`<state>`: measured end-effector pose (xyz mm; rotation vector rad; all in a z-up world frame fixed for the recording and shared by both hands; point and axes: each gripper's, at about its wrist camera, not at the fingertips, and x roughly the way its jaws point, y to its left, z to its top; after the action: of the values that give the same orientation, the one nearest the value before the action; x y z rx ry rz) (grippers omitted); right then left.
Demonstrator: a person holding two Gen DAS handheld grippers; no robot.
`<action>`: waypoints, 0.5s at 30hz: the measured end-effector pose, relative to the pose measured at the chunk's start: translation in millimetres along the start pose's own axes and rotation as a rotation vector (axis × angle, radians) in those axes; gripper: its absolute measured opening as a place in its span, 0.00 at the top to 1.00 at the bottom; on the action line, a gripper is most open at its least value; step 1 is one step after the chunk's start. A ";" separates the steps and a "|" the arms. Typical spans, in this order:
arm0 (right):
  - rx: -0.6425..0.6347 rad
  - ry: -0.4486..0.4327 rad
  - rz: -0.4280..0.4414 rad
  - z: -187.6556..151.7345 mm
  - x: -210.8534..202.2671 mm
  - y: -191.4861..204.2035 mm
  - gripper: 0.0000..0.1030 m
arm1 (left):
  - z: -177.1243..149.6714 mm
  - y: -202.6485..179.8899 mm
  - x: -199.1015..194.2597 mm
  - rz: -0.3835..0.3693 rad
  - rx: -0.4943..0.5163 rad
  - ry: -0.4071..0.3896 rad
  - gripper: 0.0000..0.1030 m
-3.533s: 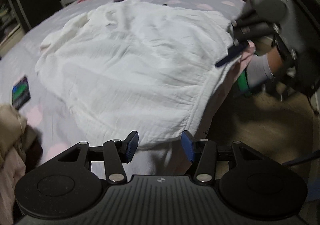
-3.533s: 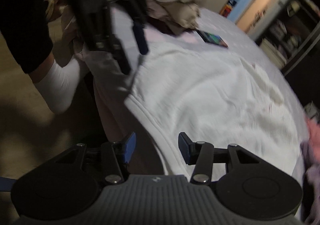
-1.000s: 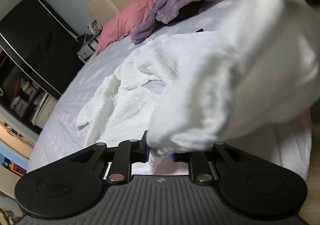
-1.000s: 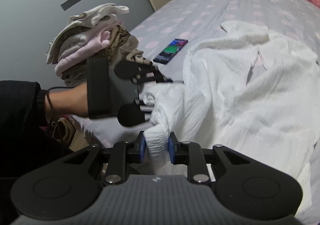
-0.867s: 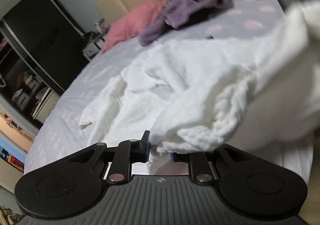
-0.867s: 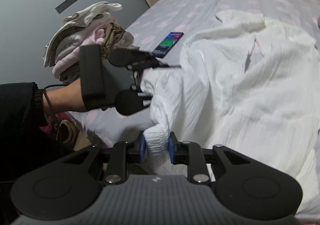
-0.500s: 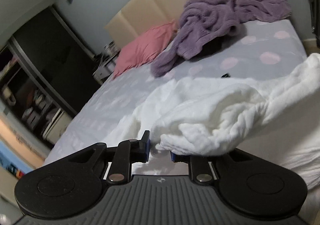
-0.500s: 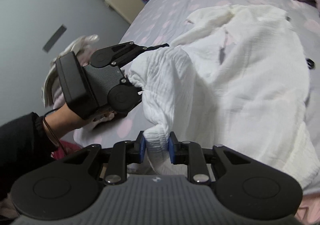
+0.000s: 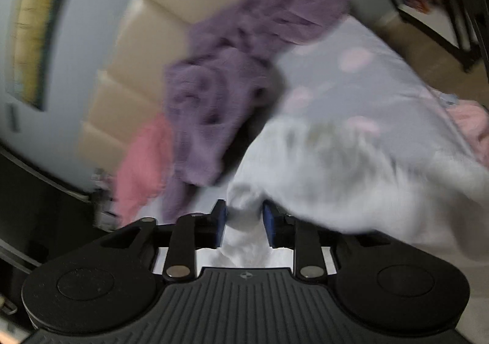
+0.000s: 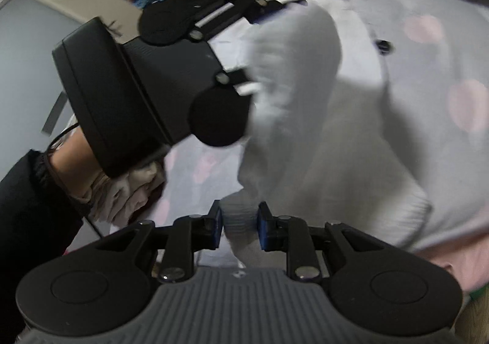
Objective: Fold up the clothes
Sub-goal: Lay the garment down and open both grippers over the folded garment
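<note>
Two grippers, white garment (image 10: 305,118) stretched between them

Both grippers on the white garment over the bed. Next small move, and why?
Probably lower both hands and lay the carried edge down flat. The white garment hangs bunched above the bed. The left gripper has cloth between its jaws, which are opening; the right gripper is shut on a fold. Letting go before the cloth rests would likely crumple the fold.
</note>
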<state>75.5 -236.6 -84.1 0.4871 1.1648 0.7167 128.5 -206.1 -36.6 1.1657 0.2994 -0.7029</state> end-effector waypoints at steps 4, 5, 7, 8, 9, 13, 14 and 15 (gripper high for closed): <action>0.071 0.092 -0.154 -4.5 13.7 -38.0 0.75 | 4.2 -33.3 41.9 -0.175 0.060 0.220 0.70; 0.085 0.121 -0.191 -7.5 19.1 -48.3 0.75 | 1.8 -35.4 42.4 -0.193 0.024 0.241 0.70; 0.102 0.162 -0.241 -12.0 26.6 -63.6 0.72 | -5.6 -33.6 30.4 -0.198 -0.055 0.239 0.70; 0.107 0.174 -0.254 -13.5 28.7 -68.4 0.69 | -10.5 -31.7 19.4 -0.185 -0.079 0.234 0.70; 0.112 0.175 -0.249 -13.9 28.5 -69.6 0.69 | -15.2 -30.0 7.7 -0.171 -0.104 0.229 0.70; 0.099 0.167 -0.220 -16.0 27.0 -65.5 0.68 | -38.5 -33.3 -45.3 -0.160 -0.251 0.219 0.62; 0.087 0.163 -0.213 -16.5 27.1 -62.3 0.67 | -42.9 -36.5 -58.7 -0.164 -0.286 0.218 0.61; 0.077 0.160 -0.206 -17.3 27.5 -59.2 0.65 | -48.9 -43.2 -71.9 -0.174 -0.317 0.211 0.61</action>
<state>80.2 -257.4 -148.2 0.3720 1.3743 0.5408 53.2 -145.7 -47.0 0.9169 0.6723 -0.6563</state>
